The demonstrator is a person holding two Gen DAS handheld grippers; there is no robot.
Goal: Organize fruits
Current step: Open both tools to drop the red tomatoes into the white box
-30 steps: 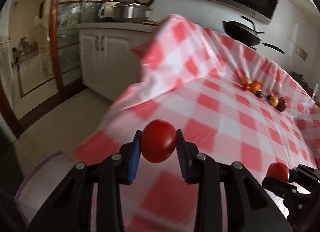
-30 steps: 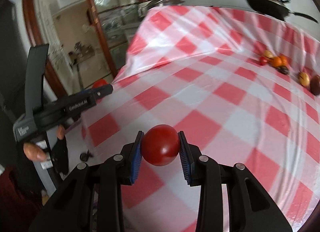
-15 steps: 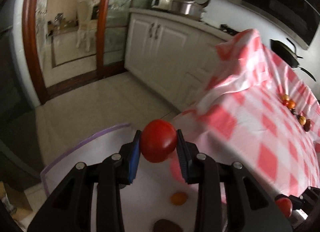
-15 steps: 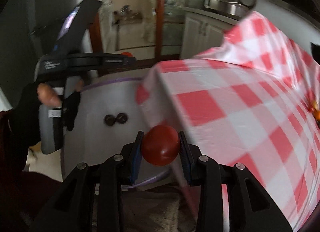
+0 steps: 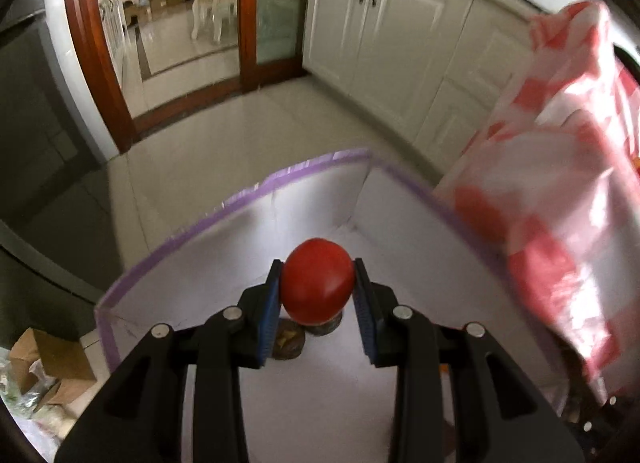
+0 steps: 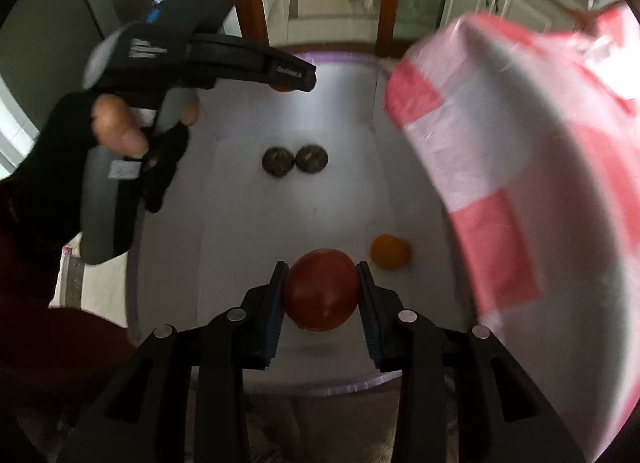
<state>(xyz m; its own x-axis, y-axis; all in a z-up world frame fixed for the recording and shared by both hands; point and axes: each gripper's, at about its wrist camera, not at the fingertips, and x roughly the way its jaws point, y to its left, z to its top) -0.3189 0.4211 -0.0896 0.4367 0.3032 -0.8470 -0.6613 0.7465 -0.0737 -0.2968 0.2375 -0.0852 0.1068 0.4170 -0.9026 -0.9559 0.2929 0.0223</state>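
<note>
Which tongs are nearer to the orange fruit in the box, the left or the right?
Right. The right tongs hold a tomato just beside the orange fruit; the left tongs are over the box's far end.

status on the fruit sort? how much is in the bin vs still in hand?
Done: two dark fruits and an orange fruit already lie in the white bin. In hand: the left gripper and the right gripper are each shut on a red tomato above the bin. Left: release both; any fruit on the table is out of view.
</note>
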